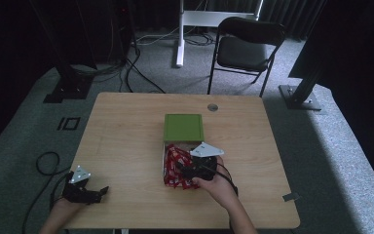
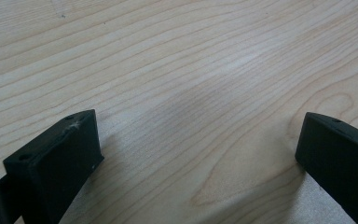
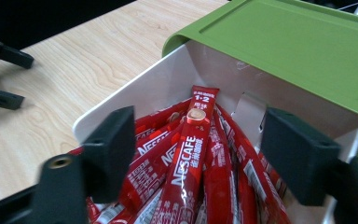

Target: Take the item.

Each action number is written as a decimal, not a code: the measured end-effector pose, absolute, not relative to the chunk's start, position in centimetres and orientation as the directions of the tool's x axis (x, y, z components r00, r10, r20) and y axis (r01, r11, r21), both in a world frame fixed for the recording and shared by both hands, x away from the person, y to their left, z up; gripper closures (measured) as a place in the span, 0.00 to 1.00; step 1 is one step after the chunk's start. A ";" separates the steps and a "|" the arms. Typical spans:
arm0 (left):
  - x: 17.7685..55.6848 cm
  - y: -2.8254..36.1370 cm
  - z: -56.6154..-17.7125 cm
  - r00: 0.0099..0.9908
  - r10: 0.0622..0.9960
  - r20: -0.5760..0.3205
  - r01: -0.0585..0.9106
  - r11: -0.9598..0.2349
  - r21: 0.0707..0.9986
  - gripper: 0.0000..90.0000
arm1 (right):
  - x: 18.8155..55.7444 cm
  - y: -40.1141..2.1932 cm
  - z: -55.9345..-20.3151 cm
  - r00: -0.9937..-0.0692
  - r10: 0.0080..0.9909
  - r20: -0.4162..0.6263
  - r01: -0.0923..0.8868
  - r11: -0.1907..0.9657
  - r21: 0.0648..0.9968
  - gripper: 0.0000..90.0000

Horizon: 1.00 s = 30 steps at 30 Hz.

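Showing a wooden table (image 1: 126, 126) from the high view, with a green lid (image 1: 183, 127) slid back over a white box (image 3: 135, 91) near the table's middle. Red Nescafé sachets (image 1: 174, 168) fill the exposed front part of the box, lying lengthwise and overlapping.

Right gripper (image 1: 187, 171): held in the person's right hand (image 1: 218, 187) at the near edge of the box, directly over the sachets. In the right gripper view its jaws stand wide apart, one on each side of the pile, with an upright sachet (image 3: 189, 154) lying between them. The jaws close on nothing; whether their tips touch the sachets cannot be told.

Left gripper (image 1: 101, 191): held low at the table's near left corner, well apart from the box. In the left gripper view its jaws are spread wide over bare wood grain (image 2: 191, 93), with nothing between them. This gripper also appears at the upper left of the right gripper view, as dark shapes beyond the box.
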<state>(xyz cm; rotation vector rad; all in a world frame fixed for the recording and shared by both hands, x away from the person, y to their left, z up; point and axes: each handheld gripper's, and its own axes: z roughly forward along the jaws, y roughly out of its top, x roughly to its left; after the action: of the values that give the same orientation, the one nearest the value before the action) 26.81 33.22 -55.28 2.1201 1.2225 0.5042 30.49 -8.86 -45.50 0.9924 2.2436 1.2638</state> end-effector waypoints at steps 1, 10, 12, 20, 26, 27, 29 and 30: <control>26.8 33.2 -55.3 0.495 0.869 0.014 0.627 -0.368 0.686 0.01 | 30.5 -8.7 -45.6 -0.674 0.739 0.009 0.392 0.347 0.852 0.40; 26.8 33.2 -55.3 0.495 0.869 0.014 0.627 -0.368 0.687 0.01 | 31.1 -7.4 -46.5 -0.664 0.748 -0.012 0.420 0.386 0.821 0.56; 26.8 33.2 -55.3 0.495 0.869 0.014 0.626 -0.368 0.687 0.01 | 31.2 -7.1 -46.6 -0.648 0.762 -0.023 0.421 0.384 0.822 0.60; 26.8 33.2 -55.3 0.495 0.869 0.014 0.626 -0.368 0.687 0.01 | 32.0 -6.1 -47.5 -0.632 0.775 -0.014 0.482 0.407 0.776 0.70; 26.8 33.2 -55.3 0.496 0.868 0.015 0.626 -0.370 0.686 0.01 | 32.5 -5.5 -48.0 -0.607 0.794 -0.008 0.517 0.403 0.755 0.73; 26.8 33.2 -55.3 0.496 0.868 0.015 0.626 -0.370 0.686 0.01 | 32.6 -5.5 -48.0 -0.602 0.799 0.005 0.526 0.392 0.755 0.73; 26.8 33.2 -55.3 0.497 0.868 0.015 0.626 -0.370 0.686 0.01 | 32.7 -5.4 -48.1 -0.591 0.806 0.008 0.532 0.383 0.755 0.74; 26.8 33.2 -55.3 0.497 0.868 0.015 0.626 -0.370 0.686 0.01 | 32.7 -5.3 -48.2 -0.590 0.807 0.001 0.533 0.389 0.751 0.74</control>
<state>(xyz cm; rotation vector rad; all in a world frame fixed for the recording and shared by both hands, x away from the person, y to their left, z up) 26.80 33.23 -55.28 2.1209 1.2215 0.5037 32.74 -5.28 -48.16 1.1623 2.2873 1.0364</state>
